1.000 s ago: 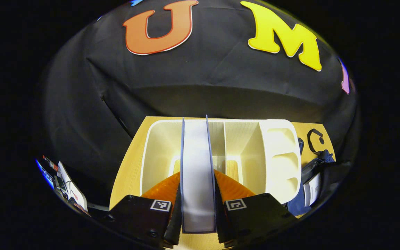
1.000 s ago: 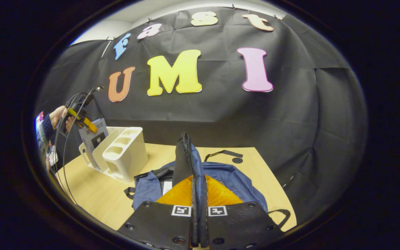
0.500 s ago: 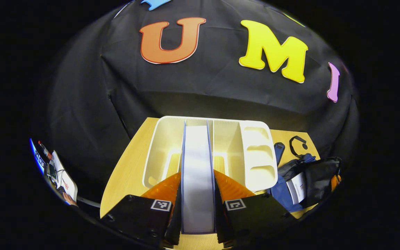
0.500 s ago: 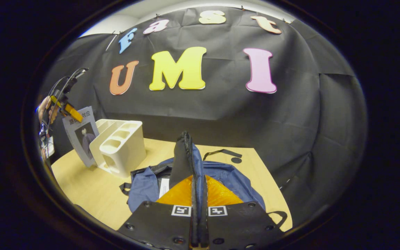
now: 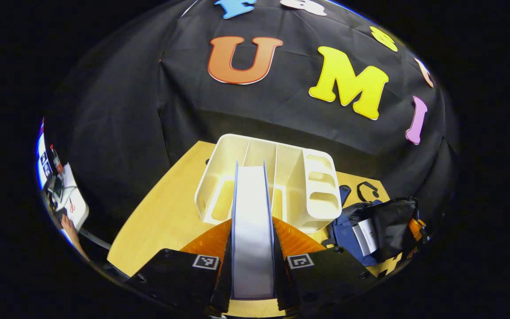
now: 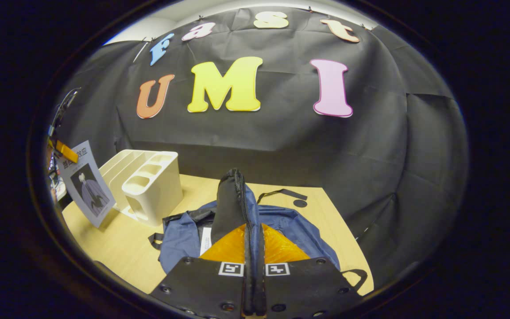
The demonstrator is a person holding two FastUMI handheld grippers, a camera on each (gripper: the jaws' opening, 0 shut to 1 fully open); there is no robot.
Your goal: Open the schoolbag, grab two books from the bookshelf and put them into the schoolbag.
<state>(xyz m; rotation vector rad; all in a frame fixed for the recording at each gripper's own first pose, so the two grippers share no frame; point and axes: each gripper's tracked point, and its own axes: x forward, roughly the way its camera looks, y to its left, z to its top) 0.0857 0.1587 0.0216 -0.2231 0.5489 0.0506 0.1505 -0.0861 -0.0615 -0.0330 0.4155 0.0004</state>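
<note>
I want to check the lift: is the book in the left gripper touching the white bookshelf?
Apart. In the right gripper view, the book hangs lifted beside the bookshelf, outside its slots, with a gap showing between them.

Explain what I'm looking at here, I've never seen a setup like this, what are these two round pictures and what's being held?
A person holds a two-finger gripper in each hand, and a fisheye camera rides on each one, looking along its fingers.

In the left gripper view, the left gripper has its jaws pressed on a book, lifted clear of the white bookshelf. The same book appears at the far left of the right gripper view.

In the right gripper view, the right gripper has its jaws closed on the zipper edge of the blue schoolbag, holding it up. The shelf and bag sit on a wooden table.
</note>
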